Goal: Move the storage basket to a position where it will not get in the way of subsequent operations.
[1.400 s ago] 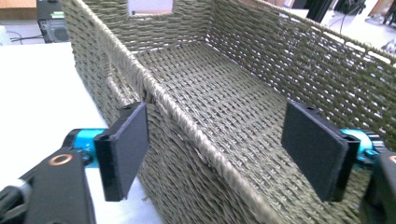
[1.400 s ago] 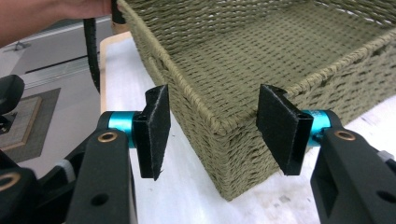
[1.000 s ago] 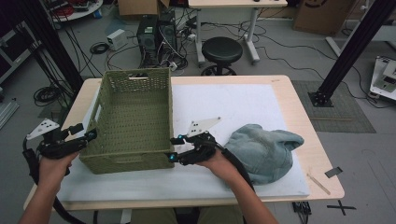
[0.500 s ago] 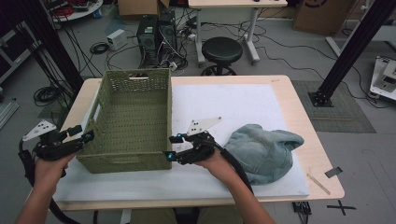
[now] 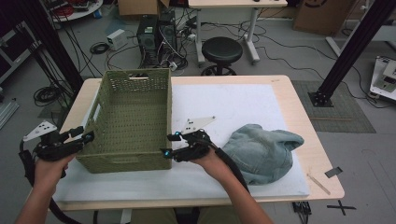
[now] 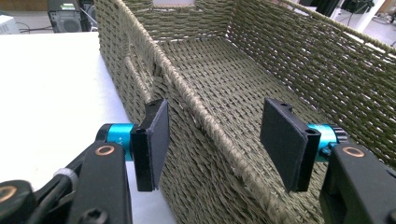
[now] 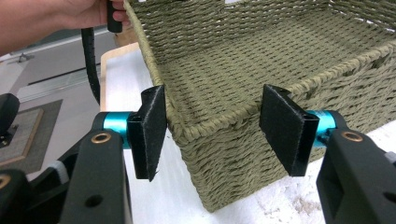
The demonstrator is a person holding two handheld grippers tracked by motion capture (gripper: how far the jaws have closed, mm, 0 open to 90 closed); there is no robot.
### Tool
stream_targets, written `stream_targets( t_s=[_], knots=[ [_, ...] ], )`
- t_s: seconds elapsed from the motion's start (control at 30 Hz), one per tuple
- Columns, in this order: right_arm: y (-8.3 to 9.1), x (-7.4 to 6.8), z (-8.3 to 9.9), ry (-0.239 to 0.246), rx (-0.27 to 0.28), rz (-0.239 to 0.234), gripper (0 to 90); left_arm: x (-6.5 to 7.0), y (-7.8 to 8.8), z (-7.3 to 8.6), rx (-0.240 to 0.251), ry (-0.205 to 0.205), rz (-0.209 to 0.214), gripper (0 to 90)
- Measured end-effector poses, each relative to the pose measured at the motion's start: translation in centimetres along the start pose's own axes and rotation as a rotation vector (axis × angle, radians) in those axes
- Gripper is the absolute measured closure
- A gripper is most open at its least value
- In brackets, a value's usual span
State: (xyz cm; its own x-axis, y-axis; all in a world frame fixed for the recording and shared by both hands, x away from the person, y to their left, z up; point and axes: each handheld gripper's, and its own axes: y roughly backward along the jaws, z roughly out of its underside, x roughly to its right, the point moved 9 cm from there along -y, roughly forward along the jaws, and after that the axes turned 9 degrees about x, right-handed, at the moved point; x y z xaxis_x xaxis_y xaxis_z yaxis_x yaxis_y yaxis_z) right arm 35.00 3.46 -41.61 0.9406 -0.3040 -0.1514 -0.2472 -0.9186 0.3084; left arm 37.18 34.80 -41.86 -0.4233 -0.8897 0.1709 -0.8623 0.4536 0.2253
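Left claw (image 6: 212,140) closing astride basket (image 5: 128,121) wall, right claw (image 7: 212,135) wide at corner; grip contact unclear.

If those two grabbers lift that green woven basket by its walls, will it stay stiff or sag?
The basket is probably fairly stiff: its woven walls stand straight and the rim looks thick and corded. It is empty, so likely light for its size. With the left gripper and right gripper straddling walls on opposite sides, the jaws may flex the weave slightly.

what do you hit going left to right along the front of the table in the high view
left gripper → green woven basket → right gripper → blue-grey cloth → small black tape piece on the floor
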Motion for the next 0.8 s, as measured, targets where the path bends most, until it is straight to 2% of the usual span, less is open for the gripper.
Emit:
stream_targets(
  t_s=[0.13,0.27,0.37,0.53,0.6,0.8],
  knots=[
    [-0.3,-0.1,-0.1,0.007,-0.006,0.003,42.5,-0.4,0.0,0.0,-0.002,0.013,0.001,42.6],
    [-0.7,0.2,-0.4,0.006,-0.006,0.0,42.6,-0.7,-0.2,0.1,-0.006,0.022,0.022,42.7],
    [-1.1,0.5,-0.6,0.004,-0.005,-0.009,42.6,-1.0,-0.2,0.1,-0.019,0.007,0.025,42.8],
    [-1.5,0.7,-0.7,0.0,0.01,0.001,42.1,-1.6,-0.3,-0.1,-0.034,-0.005,-0.021,42.7],
    [-1.6,0.6,-0.7,0.005,0.015,0.01,41.8,-2.0,-0.5,-0.5,-0.032,0.01,-0.048,42.6],
    [-2.3,0.4,-0.8,0.01,0.027,0.022,41.8,-2.6,-0.7,-1.3,-0.027,0.031,-0.065,41.5]
  ],
)
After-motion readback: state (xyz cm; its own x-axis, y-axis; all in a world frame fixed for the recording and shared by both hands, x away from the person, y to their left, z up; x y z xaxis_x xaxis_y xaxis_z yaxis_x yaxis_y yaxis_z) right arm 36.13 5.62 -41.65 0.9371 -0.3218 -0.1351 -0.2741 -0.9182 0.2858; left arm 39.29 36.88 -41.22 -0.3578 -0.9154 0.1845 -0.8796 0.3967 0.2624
